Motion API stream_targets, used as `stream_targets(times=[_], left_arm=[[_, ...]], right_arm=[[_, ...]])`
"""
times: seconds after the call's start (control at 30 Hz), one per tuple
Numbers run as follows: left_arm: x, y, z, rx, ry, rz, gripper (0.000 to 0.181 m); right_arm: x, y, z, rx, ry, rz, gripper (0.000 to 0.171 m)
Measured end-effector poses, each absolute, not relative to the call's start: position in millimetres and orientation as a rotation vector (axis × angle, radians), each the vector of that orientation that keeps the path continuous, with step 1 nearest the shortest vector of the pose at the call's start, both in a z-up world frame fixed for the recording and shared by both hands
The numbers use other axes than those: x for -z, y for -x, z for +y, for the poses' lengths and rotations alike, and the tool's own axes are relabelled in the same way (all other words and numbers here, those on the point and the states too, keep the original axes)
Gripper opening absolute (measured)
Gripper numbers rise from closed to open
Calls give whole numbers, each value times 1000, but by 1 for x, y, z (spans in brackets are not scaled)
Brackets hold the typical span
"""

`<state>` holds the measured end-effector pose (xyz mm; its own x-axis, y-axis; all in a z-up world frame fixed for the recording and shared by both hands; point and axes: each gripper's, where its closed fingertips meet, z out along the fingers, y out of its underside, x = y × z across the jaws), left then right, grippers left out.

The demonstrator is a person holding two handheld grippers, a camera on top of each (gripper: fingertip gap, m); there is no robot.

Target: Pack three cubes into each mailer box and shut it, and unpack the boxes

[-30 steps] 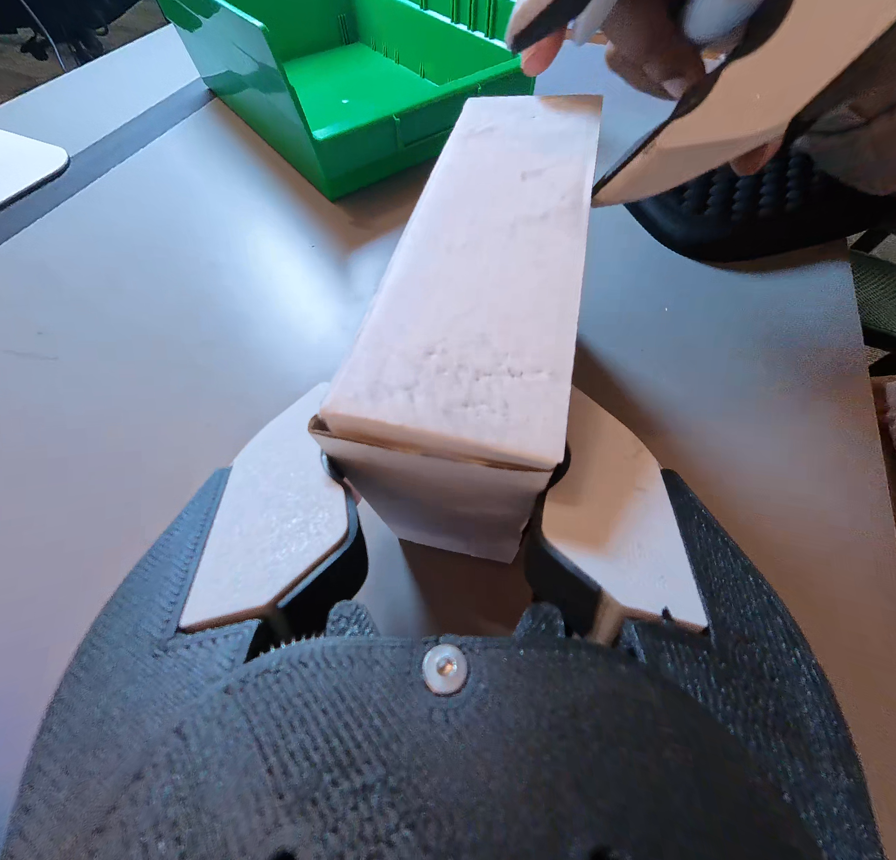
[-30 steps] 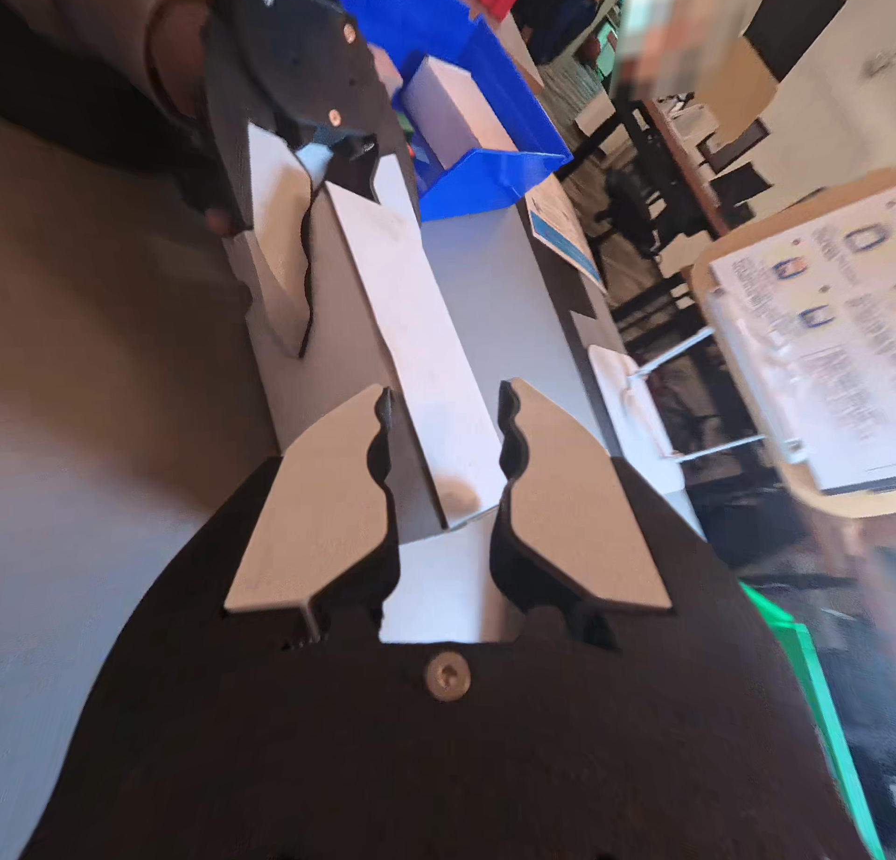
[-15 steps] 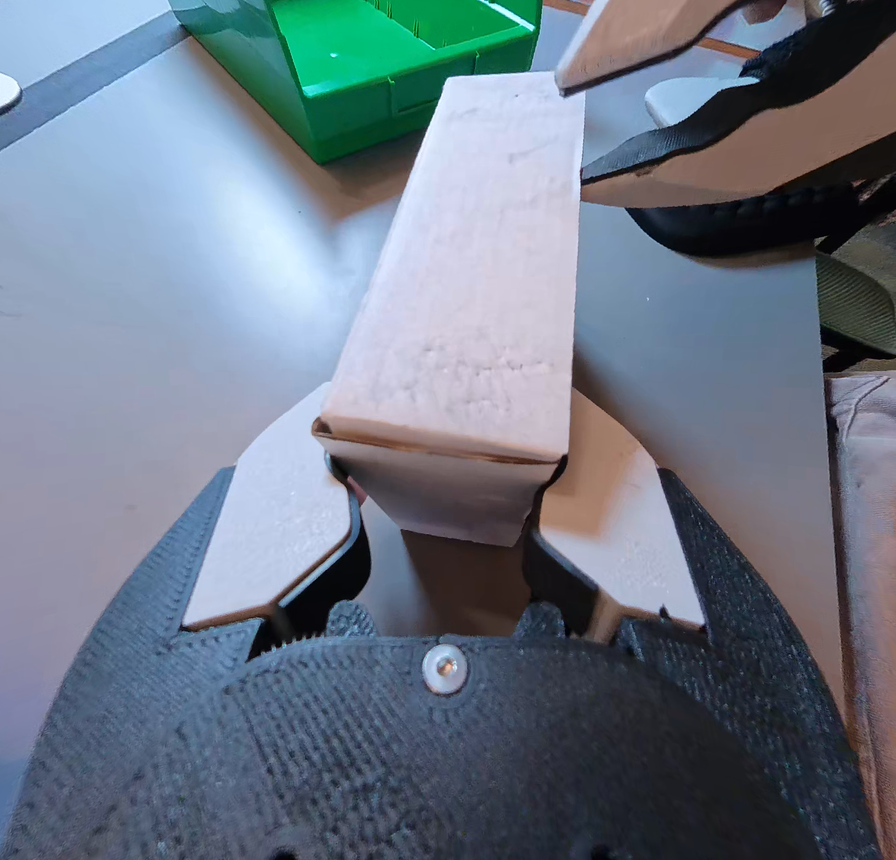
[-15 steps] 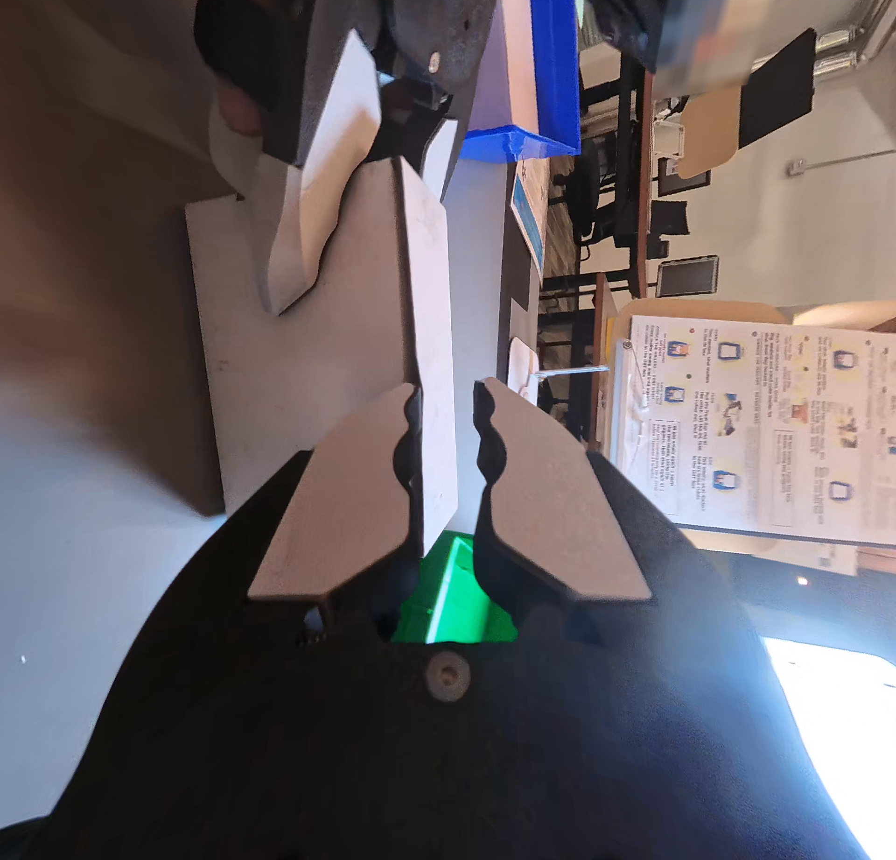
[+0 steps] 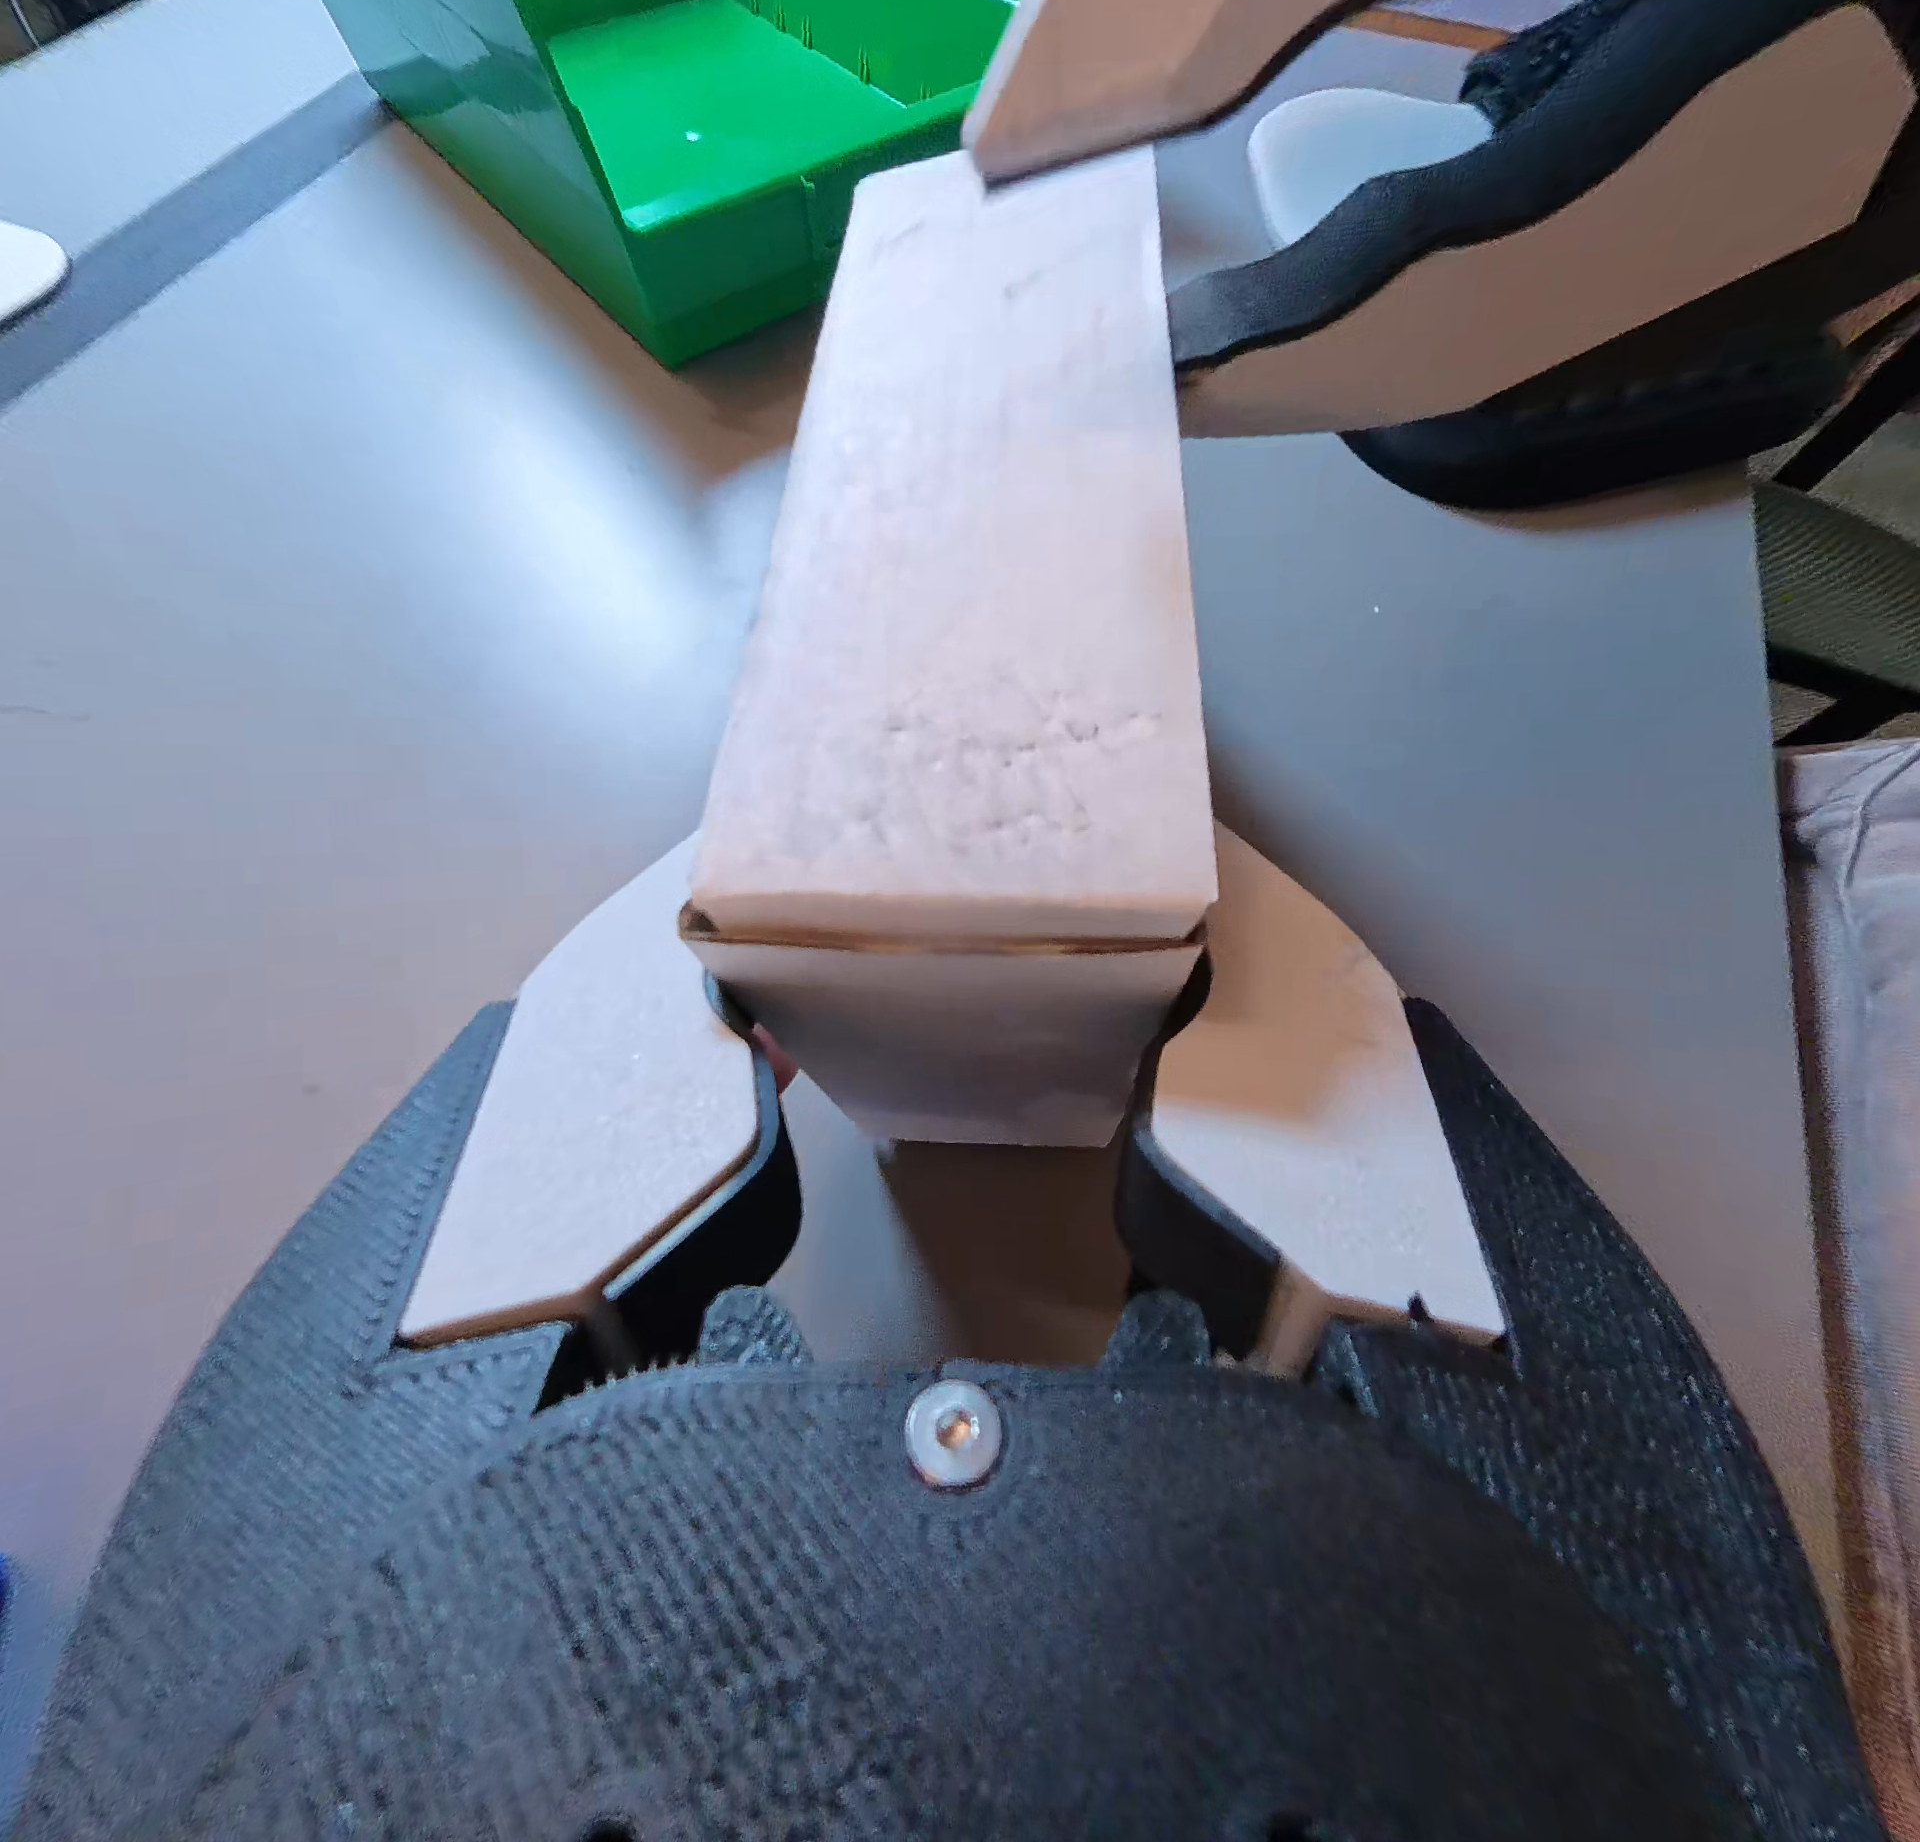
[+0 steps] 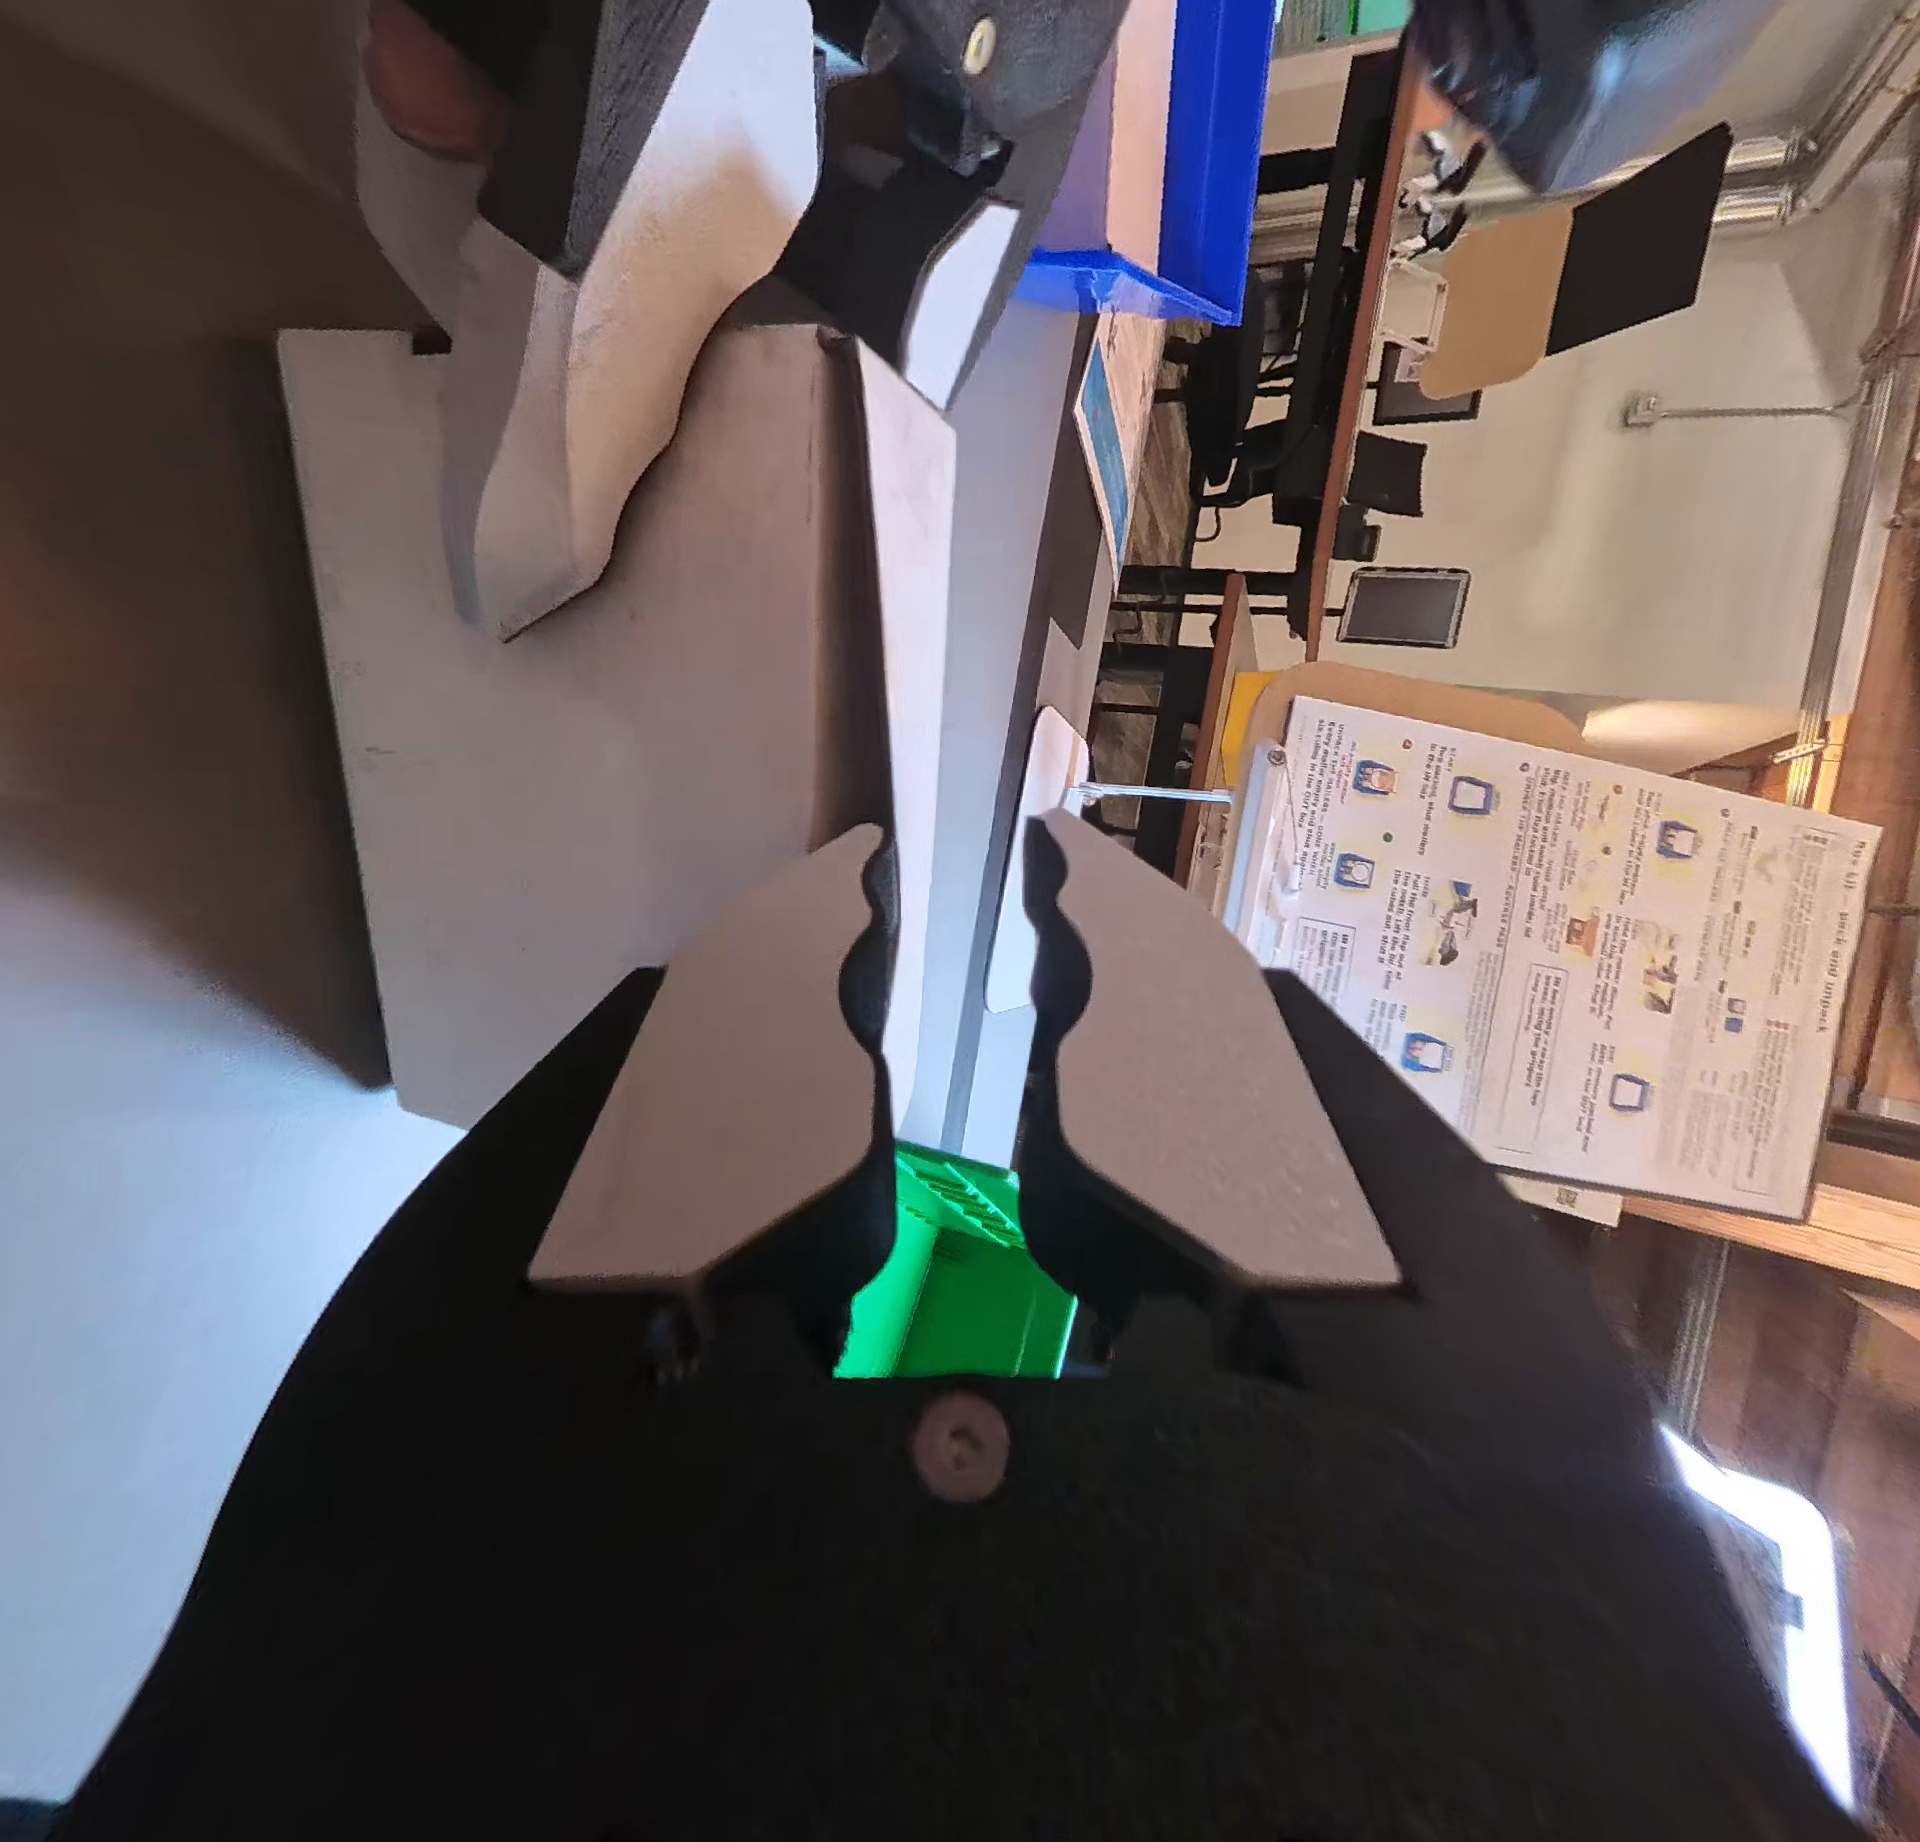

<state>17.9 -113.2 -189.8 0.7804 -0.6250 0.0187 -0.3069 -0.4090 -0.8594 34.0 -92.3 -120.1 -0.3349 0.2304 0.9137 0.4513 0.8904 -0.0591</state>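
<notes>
A closed white mailer box (image 5: 977, 566) is held level above the grey table (image 5: 312, 545). My left gripper (image 5: 951, 982) is shut on its near end. My right gripper (image 6: 956, 847) is rolled on its side at the box's far end, jaws open. In the left wrist view one of its fingers (image 5: 1122, 47) lies over the box's far top edge, the other beside the box's right side. In the right wrist view the box (image 6: 582, 753) runs away from me to the left gripper's fingers (image 6: 540, 504). No cubes show.
An empty green bin (image 5: 727, 99) stands just beyond the box; it also shows in the right wrist view (image 6: 956, 1262). A blue bin (image 6: 1205, 130) is behind the left gripper. A black mesh chair (image 5: 1558, 442) and a person's leg (image 5: 1860, 961) are at the table's right edge. There is about 8 centimetres between the tips of the two grippers.
My right gripper has rolled further onto its side and its jaws have opened wider around the box's far end. My left gripper still holds the box.
</notes>
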Motion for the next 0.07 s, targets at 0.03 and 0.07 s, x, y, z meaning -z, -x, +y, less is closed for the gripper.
stream_targets(times=[0.03,0.07], left_arm=[[188,-17,-113,390,2004,716,76],[187,-17,-113,367,1991,731,76]], right_arm=[[123,-33,-93,240,496,-1939,15],[126,-32,-93,241,479,-1943,8]])
